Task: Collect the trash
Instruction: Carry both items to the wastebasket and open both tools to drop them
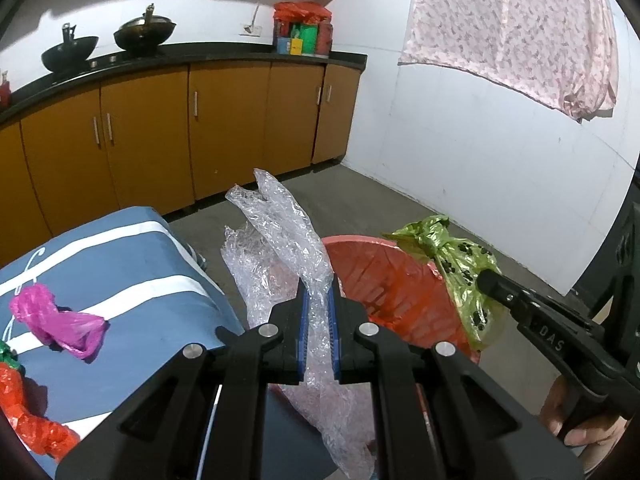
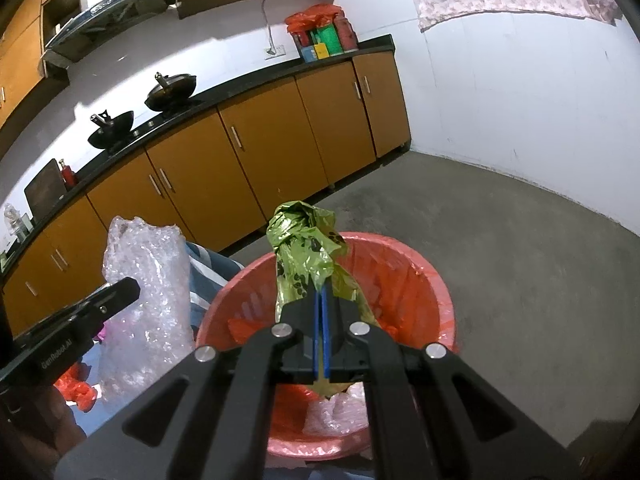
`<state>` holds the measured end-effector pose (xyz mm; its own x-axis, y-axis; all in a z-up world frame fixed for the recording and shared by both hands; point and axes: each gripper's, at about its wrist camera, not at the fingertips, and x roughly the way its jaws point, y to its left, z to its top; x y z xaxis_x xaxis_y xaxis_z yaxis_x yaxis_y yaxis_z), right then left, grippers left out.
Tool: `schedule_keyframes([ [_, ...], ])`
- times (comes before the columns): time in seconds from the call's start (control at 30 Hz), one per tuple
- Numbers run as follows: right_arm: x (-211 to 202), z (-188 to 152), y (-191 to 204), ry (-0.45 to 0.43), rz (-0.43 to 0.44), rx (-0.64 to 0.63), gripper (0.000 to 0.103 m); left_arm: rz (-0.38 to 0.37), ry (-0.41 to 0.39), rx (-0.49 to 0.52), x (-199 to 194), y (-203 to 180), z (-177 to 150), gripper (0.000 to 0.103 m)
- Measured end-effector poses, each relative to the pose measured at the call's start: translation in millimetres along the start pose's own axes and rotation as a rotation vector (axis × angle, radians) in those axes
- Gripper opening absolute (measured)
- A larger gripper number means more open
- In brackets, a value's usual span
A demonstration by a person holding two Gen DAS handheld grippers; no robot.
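R gripper (image 2: 322,308) clamped on green bag (image 2: 308,248), held directly above red bin (image 2: 436,280); long axis upright. L gripper (image 1: 318,312) clamped on bubble wrap (image 1: 280,220), beside bin rim, further off. Pink bag (image 1: 56,320) left on blue cloth (image 1: 132,248). Judged: R nearer drop.

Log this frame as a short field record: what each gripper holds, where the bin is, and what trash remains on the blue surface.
left gripper: shut on bubble wrap, held beside the bin
right gripper: shut on green bag, held over the bin's opening
bin: red basket with a red liner, on the floor; some clear wrap already inside
blue striped surface: pink bag and red bag lie on it
status: neither held piece released yet
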<state>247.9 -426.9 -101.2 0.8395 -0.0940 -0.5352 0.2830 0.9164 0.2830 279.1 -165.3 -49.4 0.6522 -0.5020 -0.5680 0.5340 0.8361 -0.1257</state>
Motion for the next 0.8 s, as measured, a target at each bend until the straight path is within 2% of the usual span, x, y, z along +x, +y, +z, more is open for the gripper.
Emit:
schedule_keyframes([
  [0.4, 28, 5, -5, 0.023, -0.01, 0.038, 0.004, -0.03, 0.034, 0.044, 31, -20, -1, 0.009],
  [0.47, 31, 5, -7, 0.022, -0.004, 0.045, 0.008, -0.032, 0.046, 0.04, 35, -20, -2, 0.009],
  [0.57, 32, 5, -9, 0.021, 0.002, 0.05, 0.02, -0.04, 0.062, 0.033, 38, -19, -3, 0.012],
  [0.6, 32, 4, -8, 0.019, 0.002, 0.049, 0.024, -0.037, 0.065, 0.032, 39, -18, -3, 0.018],
  [0.7, 31, 3, -9, 0.018, -0.005, 0.047, 0.025, -0.029, 0.057, 0.022, 38, -15, -5, 0.042],
  [0.73, 31, 3, -10, 0.019, -0.007, 0.05, 0.025, -0.028, 0.055, 0.019, 37, -15, -5, 0.046],
  [0.8, 30, 2, -12, 0.022, -0.014, 0.058, 0.025, -0.029, 0.054, 0.012, 35, -13, -5, 0.047],
])
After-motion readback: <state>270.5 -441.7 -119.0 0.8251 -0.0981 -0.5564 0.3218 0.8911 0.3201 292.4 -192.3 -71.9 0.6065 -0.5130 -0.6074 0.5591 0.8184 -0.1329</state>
